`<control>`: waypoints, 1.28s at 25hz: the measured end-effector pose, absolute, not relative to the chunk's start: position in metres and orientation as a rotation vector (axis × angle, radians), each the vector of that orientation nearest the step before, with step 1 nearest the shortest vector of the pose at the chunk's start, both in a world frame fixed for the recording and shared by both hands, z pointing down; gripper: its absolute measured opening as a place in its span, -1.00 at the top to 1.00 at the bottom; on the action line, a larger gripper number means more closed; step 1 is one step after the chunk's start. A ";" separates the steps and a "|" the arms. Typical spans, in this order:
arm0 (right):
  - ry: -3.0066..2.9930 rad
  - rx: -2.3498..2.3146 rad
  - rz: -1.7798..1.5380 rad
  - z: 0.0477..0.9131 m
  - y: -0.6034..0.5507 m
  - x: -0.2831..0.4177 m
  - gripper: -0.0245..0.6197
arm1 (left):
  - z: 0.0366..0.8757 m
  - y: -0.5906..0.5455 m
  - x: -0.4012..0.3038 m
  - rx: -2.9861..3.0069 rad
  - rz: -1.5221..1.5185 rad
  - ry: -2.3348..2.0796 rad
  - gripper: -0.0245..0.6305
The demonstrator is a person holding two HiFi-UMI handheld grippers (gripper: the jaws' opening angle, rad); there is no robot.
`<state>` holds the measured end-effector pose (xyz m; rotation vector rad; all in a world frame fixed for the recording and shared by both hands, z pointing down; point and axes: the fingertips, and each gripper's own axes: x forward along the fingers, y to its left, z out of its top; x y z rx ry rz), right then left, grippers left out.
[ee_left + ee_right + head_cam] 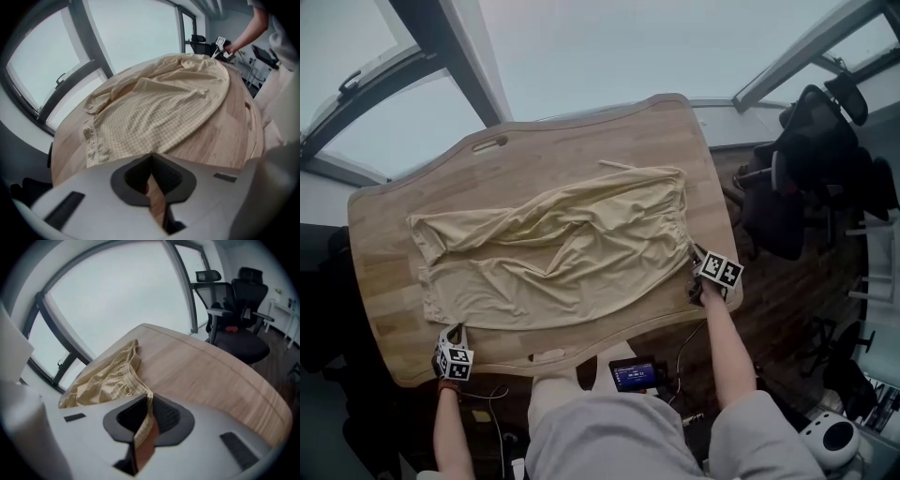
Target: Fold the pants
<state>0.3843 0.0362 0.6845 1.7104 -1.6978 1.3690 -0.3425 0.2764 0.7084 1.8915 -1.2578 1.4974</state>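
Zero folds made yet | my right hand-held gripper (149, 401) clamped on the pants (553, 248) at the waistband (129, 380) corner | my left hand-held gripper (151, 157) closed tight at the hem (93, 140) corner just ahead of it, cloth inside unclear | pants lie spread, rumpled, on the tabletop (581, 141) between both | I judge every fold remains.

Soft grey daylight pours in through the big windows (581, 47), flat across the worktop (581, 150), hardly any shadows; both gripper views bend hard at dark, blurry edges.
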 end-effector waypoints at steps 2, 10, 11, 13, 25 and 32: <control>-1.725 1.758 1.456 0.670 0.045 0.391 0.81 | 0.709 0.278 -0.338 1.853 1.470 -1.267 0.91; -1.818 1.809 1.570 0.630 0.096 0.434 0.81 | 0.655 0.312 -0.329 1.995 1.367 -1.309 0.91; -1.898 1.786 1.585 0.618 0.096 0.431 0.81 | 0.642 0.318 -0.325 2.038 1.367 -1.291 0.91; -2.023 1.733 1.611 0.595 0.098 0.426 0.81 | 0.612 0.325 -0.320 2.107 1.355 -1.278 0.91; -1.904 1.555 1.581 0.592 0.134 0.428 0.81 | 0.529 0.301 -0.343 2.292 1.495 -1.162 0.91; -1.974 1.580 1.554 0.563 0.089 0.427 0.81 | 0.506 0.173 -0.359 2.421 1.620 -0.880 0.91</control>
